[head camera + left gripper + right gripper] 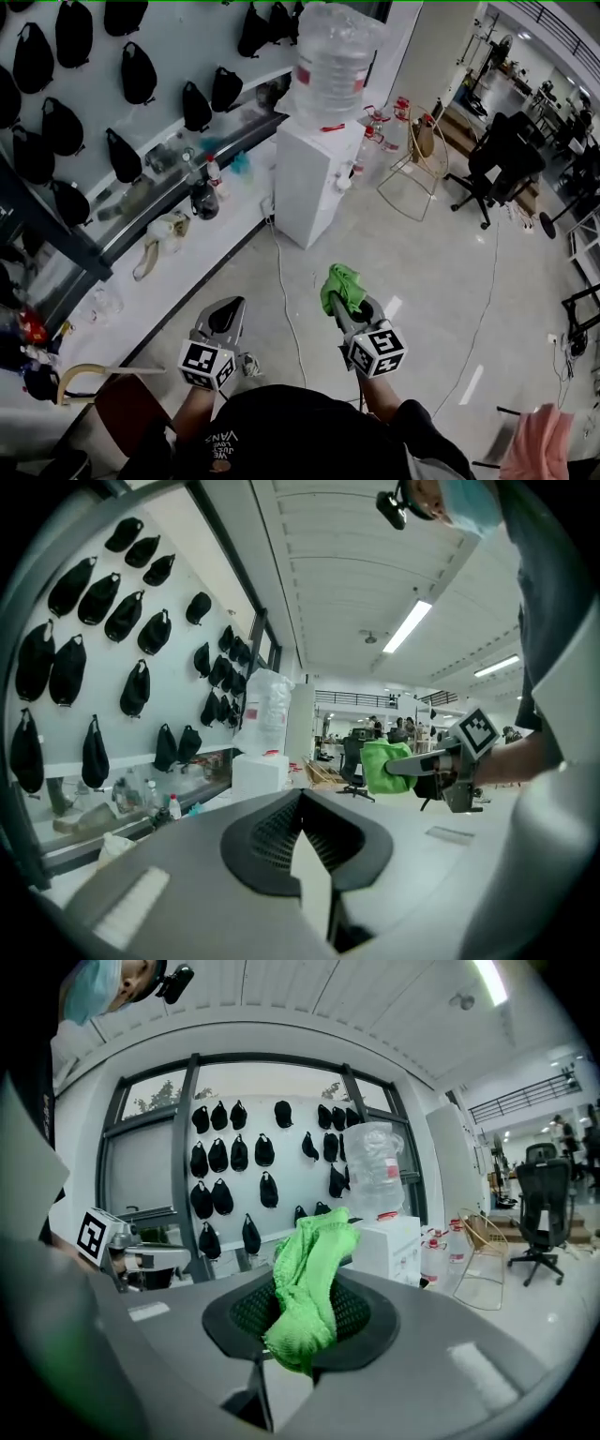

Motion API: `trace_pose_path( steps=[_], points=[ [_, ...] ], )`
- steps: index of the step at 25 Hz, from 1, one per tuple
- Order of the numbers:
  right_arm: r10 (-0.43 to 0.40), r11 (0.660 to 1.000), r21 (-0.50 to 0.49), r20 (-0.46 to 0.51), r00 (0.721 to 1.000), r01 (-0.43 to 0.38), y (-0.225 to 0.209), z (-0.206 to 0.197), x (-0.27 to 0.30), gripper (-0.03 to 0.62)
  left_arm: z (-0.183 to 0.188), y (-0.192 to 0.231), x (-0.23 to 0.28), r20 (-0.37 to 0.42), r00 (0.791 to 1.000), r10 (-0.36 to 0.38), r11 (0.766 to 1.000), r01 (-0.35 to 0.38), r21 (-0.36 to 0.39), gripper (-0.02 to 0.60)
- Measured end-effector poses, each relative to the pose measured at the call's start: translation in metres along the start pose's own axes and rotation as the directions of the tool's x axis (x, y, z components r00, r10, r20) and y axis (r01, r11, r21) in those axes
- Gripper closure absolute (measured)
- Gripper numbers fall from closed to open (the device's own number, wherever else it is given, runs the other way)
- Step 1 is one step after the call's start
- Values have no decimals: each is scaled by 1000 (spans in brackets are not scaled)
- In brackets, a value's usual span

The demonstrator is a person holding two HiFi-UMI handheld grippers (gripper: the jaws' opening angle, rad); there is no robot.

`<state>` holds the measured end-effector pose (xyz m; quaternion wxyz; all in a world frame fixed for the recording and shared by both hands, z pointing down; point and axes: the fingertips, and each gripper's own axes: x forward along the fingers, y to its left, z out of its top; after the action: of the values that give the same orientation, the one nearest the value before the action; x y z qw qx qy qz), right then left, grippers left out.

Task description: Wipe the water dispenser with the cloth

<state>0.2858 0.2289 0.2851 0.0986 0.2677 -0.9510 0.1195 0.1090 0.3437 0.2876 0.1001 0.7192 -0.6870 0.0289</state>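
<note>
The white water dispenser [317, 178] stands on the floor ahead, against the left wall, with a large clear bottle [333, 58] on top. My right gripper [349, 300] is shut on a bright green cloth [341, 284], held low and well short of the dispenser. The cloth [309, 1283] bunches out of the jaws in the right gripper view, with the dispenser [392, 1246] beyond it. My left gripper [230, 307] is beside it, jaws together and holding nothing. From the left gripper view the cloth [386, 766] shows at the right and the dispenser [260, 772] is far off.
A long counter [178, 272] with bottles runs along the left wall under hanging black bags [138, 73]. A cable [286, 300] trails over the floor from the dispenser. Red-capped bottles [380, 127], a wire chair [412, 164] and a black office chair [502, 159] stand to its right.
</note>
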Motion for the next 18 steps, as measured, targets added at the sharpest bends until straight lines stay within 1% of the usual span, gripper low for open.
trace_pose_path(
  steps=[3,6,9,11,15,18],
  points=[
    [-42,999,20,14,999,42,16,5,45,500,1,45,4,-20,999,-35,999,36,19,580],
    [-76,996,44,22,997,75,32,8,82,500,2,89,8,-37,997,-64,998,65,22,580],
    [-97,994,54,2,995,97,42,10,112,500,1,130,20,-50,996,-78,997,79,18,580],
    [-111,992,64,-22,994,112,41,8,124,500,0,146,29,-53,995,-79,997,79,5,580],
    [-149,987,56,-63,987,153,25,4,150,500,-1,160,48,-57,994,-96,995,95,-13,580],
    [-153,985,64,-66,986,158,14,3,184,500,-8,181,64,-85,993,-82,996,80,-28,580]
  ],
)
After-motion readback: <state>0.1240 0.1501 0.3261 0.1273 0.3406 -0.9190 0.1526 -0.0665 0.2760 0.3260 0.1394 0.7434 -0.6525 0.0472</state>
